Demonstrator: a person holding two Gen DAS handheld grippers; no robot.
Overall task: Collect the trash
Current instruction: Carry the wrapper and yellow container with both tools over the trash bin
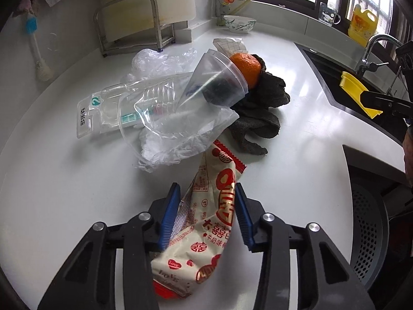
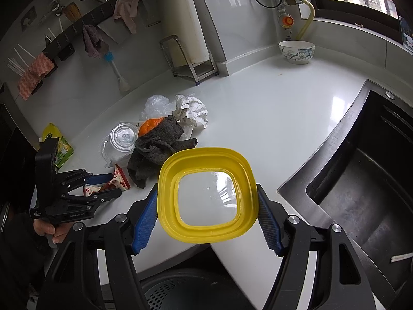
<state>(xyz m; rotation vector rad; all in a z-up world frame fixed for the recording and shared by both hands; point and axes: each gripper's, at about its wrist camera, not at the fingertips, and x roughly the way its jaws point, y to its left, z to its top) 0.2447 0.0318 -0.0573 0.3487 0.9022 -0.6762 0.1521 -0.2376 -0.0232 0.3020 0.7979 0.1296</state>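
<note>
My left gripper [image 1: 206, 193] is shut on a white and red snack wrapper [image 1: 206, 222], low over the white counter [image 1: 77, 175]; it also shows in the right wrist view [image 2: 108, 184]. My right gripper [image 2: 207, 199] is shut on a yellow square lid with a clear centre [image 2: 206, 193], held above the counter edge; the lid also shows in the left wrist view [image 1: 356, 93]. A trash pile lies ahead: clear plastic cups [image 1: 216, 80], a clear blister pack [image 1: 124, 108], a plastic bag [image 1: 180, 139], an orange [image 1: 246, 68], a dark grey cloth [image 1: 260, 108] and crumpled checked paper [image 2: 192, 109].
A black perforated bin [image 1: 366, 219] stands below the counter edge at the right. The steel sink [image 2: 361, 180] and tap [image 1: 371, 49] are at the right. A patterned bowl [image 2: 296, 51], a metal rack [image 1: 134, 23], a yellow-green pouch [image 2: 58, 144] and a yellow bottle [image 1: 361, 23] are around.
</note>
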